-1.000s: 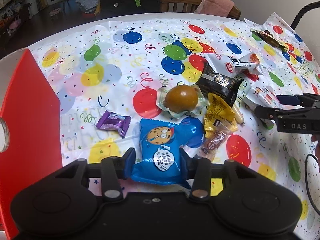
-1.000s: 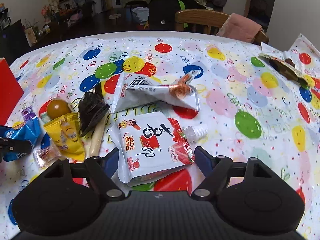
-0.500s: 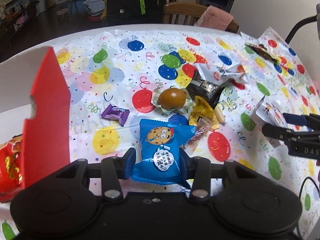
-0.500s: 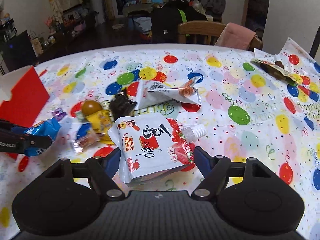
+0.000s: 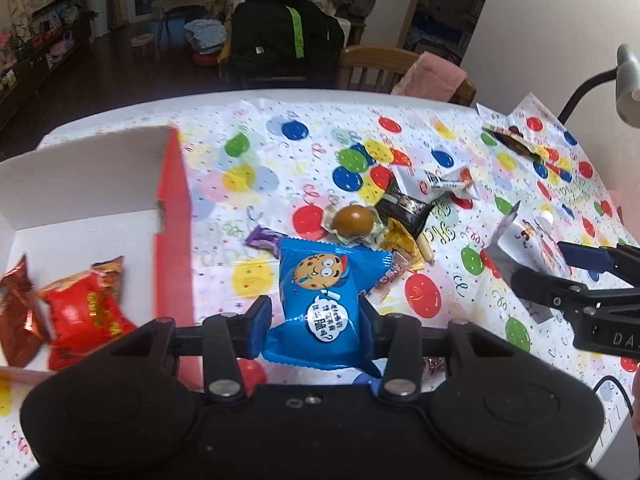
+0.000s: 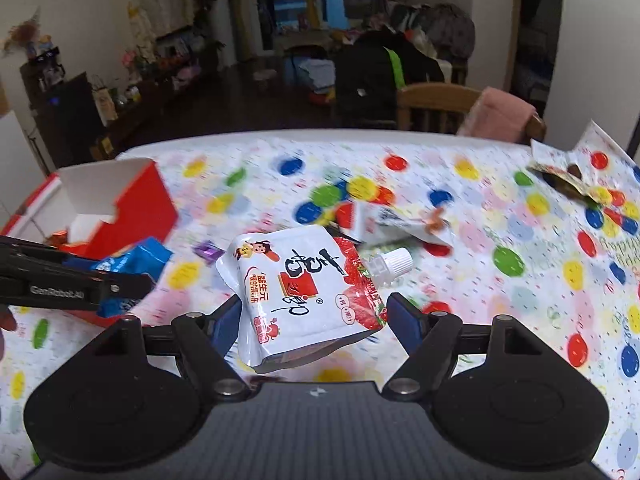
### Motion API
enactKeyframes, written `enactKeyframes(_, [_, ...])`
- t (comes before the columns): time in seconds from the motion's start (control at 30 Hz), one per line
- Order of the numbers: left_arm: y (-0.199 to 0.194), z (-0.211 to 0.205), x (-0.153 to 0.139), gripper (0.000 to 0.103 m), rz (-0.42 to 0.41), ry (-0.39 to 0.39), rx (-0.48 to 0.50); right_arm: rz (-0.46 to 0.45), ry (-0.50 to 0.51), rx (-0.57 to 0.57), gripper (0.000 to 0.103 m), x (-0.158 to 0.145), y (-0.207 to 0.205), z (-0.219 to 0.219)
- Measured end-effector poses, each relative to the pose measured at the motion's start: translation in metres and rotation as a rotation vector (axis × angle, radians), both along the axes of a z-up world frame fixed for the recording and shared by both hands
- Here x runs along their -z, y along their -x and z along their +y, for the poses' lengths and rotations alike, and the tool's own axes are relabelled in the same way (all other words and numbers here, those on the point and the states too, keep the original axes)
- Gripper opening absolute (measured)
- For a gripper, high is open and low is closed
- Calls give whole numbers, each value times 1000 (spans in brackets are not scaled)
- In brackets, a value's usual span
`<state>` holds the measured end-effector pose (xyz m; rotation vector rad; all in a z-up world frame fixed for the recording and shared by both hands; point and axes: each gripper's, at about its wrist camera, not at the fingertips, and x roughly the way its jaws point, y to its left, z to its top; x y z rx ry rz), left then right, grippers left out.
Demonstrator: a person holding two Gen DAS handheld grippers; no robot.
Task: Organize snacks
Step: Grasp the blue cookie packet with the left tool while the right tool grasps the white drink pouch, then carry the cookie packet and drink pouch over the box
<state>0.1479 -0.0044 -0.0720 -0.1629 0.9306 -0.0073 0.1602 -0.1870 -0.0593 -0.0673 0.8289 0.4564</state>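
My left gripper (image 5: 314, 314) clamps blue cookie packet (image 5: 326, 292) beside red box (image 5: 172, 216); right gripper (image 6: 316, 316) clamps white spouted pouch (image 6: 304, 292).

The left black plastic two-finger gripper (image 5: 314, 316) is showing two round housings near the camera, with two silver screw heads on its linkage arms and blue pads on the fingers (image 5: 260, 322). From the right wrist view its side is carrying white letters "GenRobot.AI".

The right black plastic two-finger gripper (image 6: 316, 322) is having the same shape, with dark blue finger pads (image 6: 406, 322), silver screws and a small white mark on its ribbed body. From the left view it is showing white letters "DA", and a thin black cable is hanging beside it.
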Motion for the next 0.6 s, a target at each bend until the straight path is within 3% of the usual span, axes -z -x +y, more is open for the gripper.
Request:
enactKeyframes(0.33, [29,45,-35,42,-71,-22,-45,-55,-22,-101,76,-34,22,80])
enactKeyframes(0.6, [46,96,-46,42,-95,-35,-98,-80,-21,-181,76,-46,29,154])
